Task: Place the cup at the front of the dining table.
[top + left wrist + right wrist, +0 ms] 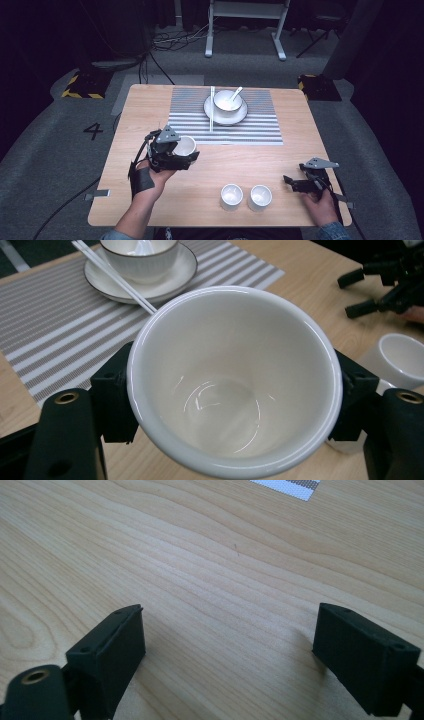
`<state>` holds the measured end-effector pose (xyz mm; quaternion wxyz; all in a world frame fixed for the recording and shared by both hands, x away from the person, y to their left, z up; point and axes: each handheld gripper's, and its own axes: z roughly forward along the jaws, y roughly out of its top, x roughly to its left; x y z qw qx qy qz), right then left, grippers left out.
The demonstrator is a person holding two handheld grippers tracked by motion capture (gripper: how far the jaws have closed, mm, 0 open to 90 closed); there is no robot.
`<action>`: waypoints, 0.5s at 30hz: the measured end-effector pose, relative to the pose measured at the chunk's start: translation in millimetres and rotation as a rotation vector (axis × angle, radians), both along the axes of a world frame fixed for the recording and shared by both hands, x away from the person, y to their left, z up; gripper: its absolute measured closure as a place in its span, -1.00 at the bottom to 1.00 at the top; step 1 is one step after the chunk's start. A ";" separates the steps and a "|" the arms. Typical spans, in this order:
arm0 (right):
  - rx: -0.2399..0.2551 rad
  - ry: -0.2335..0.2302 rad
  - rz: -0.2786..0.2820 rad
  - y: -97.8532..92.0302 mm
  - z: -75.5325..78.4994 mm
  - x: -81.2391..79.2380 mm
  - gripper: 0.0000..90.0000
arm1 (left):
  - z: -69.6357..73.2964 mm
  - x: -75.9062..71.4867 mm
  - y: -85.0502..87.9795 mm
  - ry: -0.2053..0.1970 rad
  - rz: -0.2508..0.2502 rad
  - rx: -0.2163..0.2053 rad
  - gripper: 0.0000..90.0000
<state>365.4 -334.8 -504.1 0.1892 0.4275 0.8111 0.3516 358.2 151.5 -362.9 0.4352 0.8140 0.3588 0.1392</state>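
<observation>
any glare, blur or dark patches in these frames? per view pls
High view: table evenly lit, surroundings nearly black, picture soft and low in detail. Left gripper view: the white cup held by the left claw shows curved glare streaks on its inner bottom; the plate behind is slightly soft. Right gripper view: right claw casts soft shadows on sharp wood grain.

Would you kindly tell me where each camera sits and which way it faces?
High view: above the person's side, facing forward and down on the table; both forearms, left gripper, right gripper.
Left gripper view: along its jaws, clamped on a cup.
Right gripper view: along open jaws at bare wood.
Shared: the cup and striped mat.
</observation>
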 end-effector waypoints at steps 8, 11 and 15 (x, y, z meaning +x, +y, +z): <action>0.000 -0.002 0.001 0.1 0.0 -0.3 -0.69 | 7.6 20.0 0.8 -0.011 0.040 0.015 -0.41; -0.001 -0.003 0.000 0.1 -0.1 -0.3 -0.69 | 8.9 28.2 0.5 -0.009 0.041 0.024 -0.41; -0.001 -0.003 0.000 0.1 -0.1 -0.3 -0.69 | 8.8 40.1 1.7 -0.004 0.052 0.013 -0.41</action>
